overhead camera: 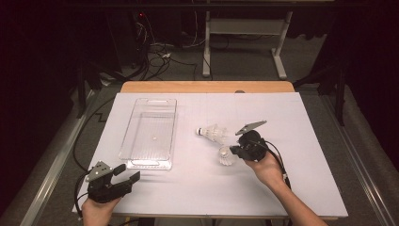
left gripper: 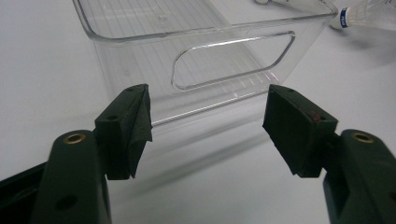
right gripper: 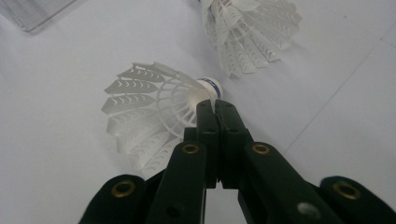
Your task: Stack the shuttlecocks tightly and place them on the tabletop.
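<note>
Right claw [right gripper: 215, 106] was pinched thinly on the near shuttlecock [right gripper: 154, 112]; a slip or crushed skirt was judged likely. Left claw [left gripper: 208, 123] was spread.

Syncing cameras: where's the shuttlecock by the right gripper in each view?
High view: held shuttlecock right of centre, at the right gripper tips.
Left gripper view: not in it.
Right gripper view: centre, skirt left, closed jaws at its cork.
Shared landmark: clear tray.

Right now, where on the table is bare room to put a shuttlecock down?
Bare sheet lies right of the right gripper, and between the left gripper and the near shuttlecock. The bin holds nothing. It is crowded where both shuttlecocks meet, by the far shuttlecock.
</note>
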A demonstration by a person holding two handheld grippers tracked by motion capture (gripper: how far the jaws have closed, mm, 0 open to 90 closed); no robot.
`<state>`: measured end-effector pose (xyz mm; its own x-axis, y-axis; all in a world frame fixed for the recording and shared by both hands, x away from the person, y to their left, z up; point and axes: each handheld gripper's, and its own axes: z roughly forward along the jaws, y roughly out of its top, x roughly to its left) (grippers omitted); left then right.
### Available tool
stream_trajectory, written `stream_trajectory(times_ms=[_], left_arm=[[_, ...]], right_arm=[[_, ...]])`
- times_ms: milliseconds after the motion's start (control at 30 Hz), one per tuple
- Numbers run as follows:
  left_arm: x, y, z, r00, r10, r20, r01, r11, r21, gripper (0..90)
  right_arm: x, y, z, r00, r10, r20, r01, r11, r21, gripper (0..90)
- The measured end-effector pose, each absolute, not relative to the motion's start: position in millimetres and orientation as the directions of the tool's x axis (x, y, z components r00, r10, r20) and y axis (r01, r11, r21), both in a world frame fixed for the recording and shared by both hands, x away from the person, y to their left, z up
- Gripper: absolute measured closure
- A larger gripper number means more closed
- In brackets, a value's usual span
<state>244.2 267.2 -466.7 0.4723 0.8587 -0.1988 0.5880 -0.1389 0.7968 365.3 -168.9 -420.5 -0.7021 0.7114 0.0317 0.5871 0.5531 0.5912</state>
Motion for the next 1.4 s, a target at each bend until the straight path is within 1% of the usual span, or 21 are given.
stream_trajectory(times_ms=[367, 500, 733, 1400], left_arm=[[244, 267, -467, 0.472, 0.859, -0.200, 0.589, -0.138, 0.797, 33.0], [244, 267, -467, 0.472, 0.859, -0.200, 0.588, -0.138, 0.797, 33.0], [244, 267, -467, 0.472, 0.858, -0.200, 0.588, -0.137, 0.797, 33.0], [244, 267, -467, 0.473, 0.858, -0.199, 0.588, -0.140, 0.797, 33.0]], right_arm=[[360, -159, -420, -0.730, 0.683, 0.036, 0.566, 0.575, 0.591, 90.0], [360, -158, -421, -0.727, 0.686, 0.040, 0.573, 0.573, 0.586, 90.0], [362, -161, -423, -0.718, 0.694, 0.041, 0.577, 0.562, 0.592, 86.4], [366, -172, -428, -0.692, 0.721, 0.044, 0.597, 0.537, 0.596, 81.4]])
